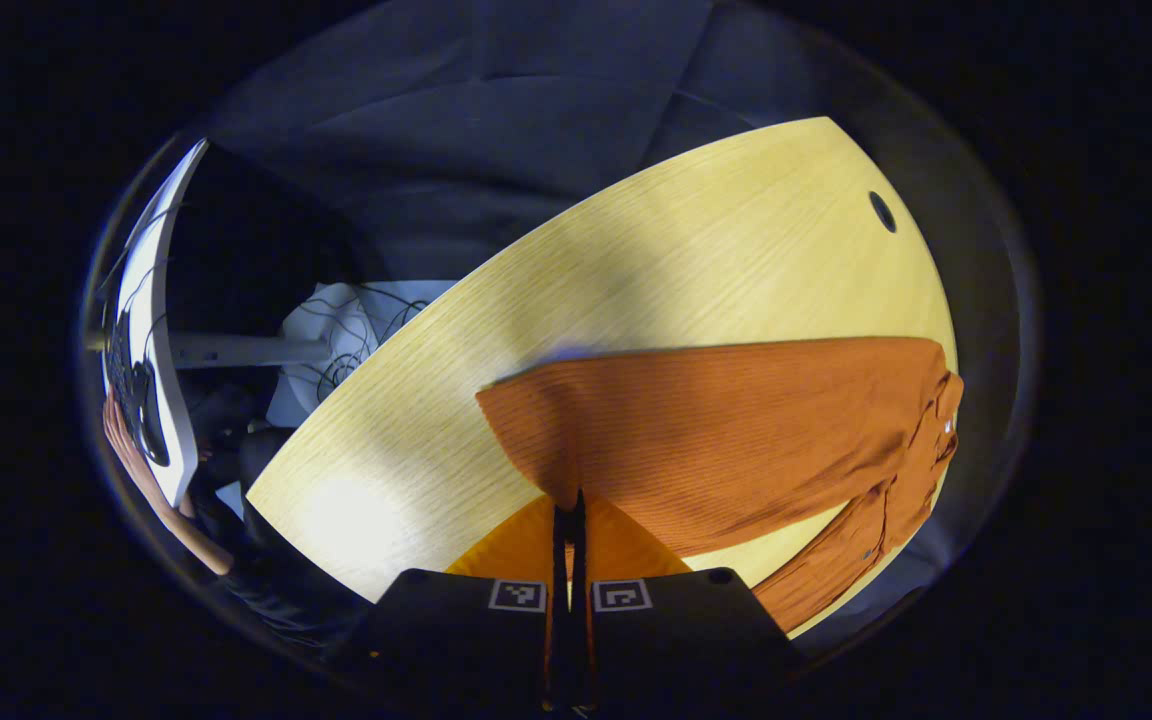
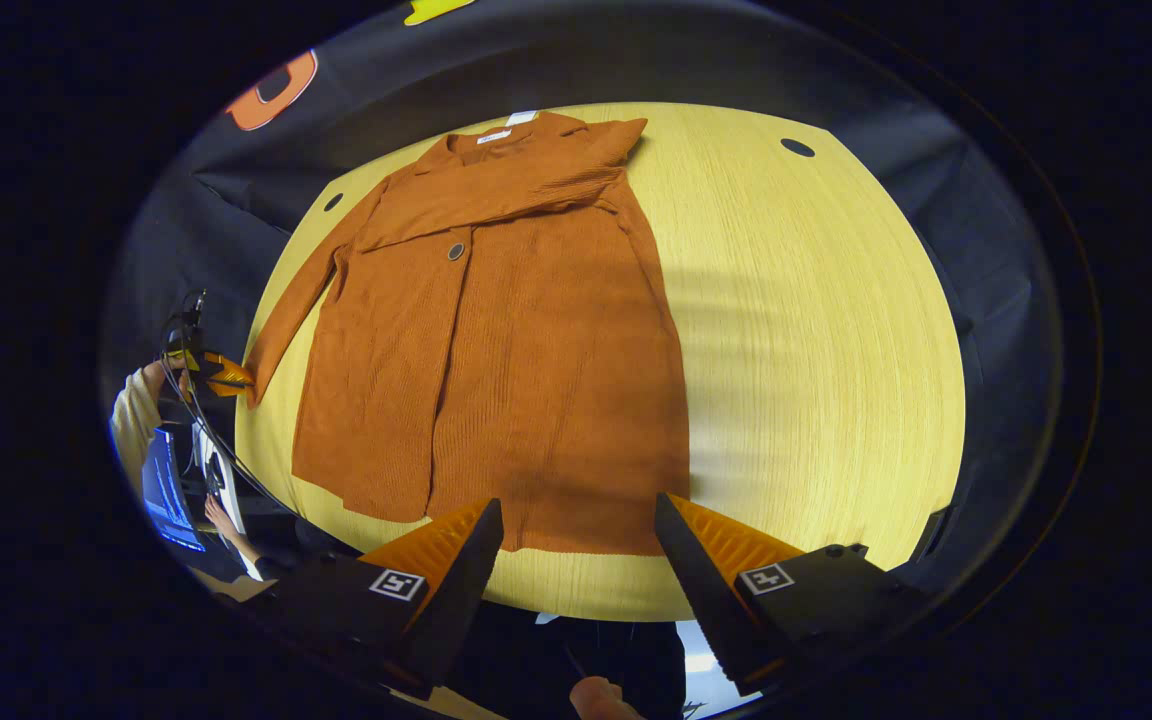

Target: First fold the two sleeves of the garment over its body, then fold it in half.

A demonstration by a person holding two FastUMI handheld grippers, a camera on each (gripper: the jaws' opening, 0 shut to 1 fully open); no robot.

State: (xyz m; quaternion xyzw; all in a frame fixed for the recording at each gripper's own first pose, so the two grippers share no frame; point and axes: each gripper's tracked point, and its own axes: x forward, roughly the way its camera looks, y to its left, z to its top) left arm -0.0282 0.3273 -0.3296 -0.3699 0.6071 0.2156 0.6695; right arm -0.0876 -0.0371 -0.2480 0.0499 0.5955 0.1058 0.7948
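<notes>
A rust-orange knit cardigan (image 2: 506, 370) lies flat on the round wooden table (image 2: 816, 330), collar at the far side. One sleeve (image 2: 536, 185) is folded across the chest. The other sleeve (image 2: 301, 295) stretches out to the table's left edge, where my left gripper (image 2: 224, 375) holds its cuff. In the left gripper view that gripper (image 1: 569, 505) is shut on the sleeve's cuff, and the sleeve (image 1: 726, 430) spreads away from the fingertips over the table (image 1: 686, 250). My right gripper (image 2: 576, 520) is open, hovering just above the cardigan's hem with nothing between its fingers.
A person's hand (image 2: 221, 520) rests by a lit screen (image 2: 164, 490) beyond the table's left edge. The table has small dark holes (image 2: 798, 147) near its far rim. Bare wood lies to the right of the cardigan. Cables on a white surface (image 1: 356, 330) lie past the table.
</notes>
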